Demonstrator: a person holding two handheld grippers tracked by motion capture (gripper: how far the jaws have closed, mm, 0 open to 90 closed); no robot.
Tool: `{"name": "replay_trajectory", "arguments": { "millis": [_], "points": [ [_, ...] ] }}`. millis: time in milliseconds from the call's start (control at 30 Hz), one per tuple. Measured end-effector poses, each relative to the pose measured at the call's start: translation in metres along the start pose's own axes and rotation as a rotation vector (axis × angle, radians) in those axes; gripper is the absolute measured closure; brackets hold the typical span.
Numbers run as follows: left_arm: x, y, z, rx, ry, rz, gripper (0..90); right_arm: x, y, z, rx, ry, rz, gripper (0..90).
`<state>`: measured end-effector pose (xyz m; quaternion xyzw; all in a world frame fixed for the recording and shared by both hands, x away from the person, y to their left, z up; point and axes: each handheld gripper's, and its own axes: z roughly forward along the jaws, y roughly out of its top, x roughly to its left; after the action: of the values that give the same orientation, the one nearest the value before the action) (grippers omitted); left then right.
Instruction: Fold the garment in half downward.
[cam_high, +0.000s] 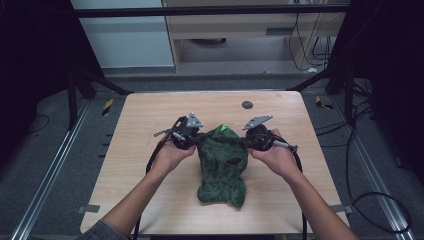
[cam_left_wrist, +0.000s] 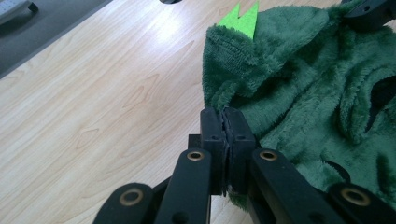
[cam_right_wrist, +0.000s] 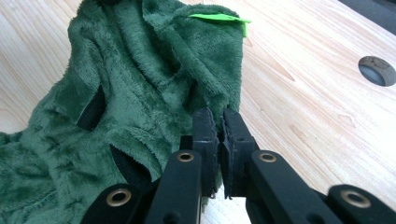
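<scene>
A dark green plush garment (cam_high: 222, 167) lies on the wooden table (cam_high: 150, 115), with a bright green felt spike (cam_high: 224, 128) at its far end. My left gripper (cam_high: 199, 136) is shut on the garment's left upper edge; in the left gripper view the jaws (cam_left_wrist: 225, 115) pinch the fleece (cam_left_wrist: 299, 88) next to the spike (cam_left_wrist: 243, 18). My right gripper (cam_high: 246, 140) is shut on the right upper edge; in the right gripper view its jaws (cam_right_wrist: 218, 117) clamp the fleece border (cam_right_wrist: 149, 79). The garment's far end is held up between both grippers. Its near end rests bunched on the table.
A round dark cable hole (cam_high: 247, 104) (cam_right_wrist: 377, 70) sits in the table near the far edge. Black cables (cam_high: 150, 162) trail from both grippers toward the person. Metal floor rails (cam_high: 50, 170) and dark frame posts flank the table.
</scene>
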<state>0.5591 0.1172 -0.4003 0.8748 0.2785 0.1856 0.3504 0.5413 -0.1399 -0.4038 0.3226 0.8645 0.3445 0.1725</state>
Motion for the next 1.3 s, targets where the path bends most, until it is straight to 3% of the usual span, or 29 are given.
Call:
{"name": "replay_trajectory", "arguments": {
  "millis": [1300],
  "points": [
    [0.002,0.012,-0.010,-0.015,0.021,0.016,88.1,-0.003,0.014,-0.010,-0.011,-0.018,-0.045,85.9]
  ]
}}
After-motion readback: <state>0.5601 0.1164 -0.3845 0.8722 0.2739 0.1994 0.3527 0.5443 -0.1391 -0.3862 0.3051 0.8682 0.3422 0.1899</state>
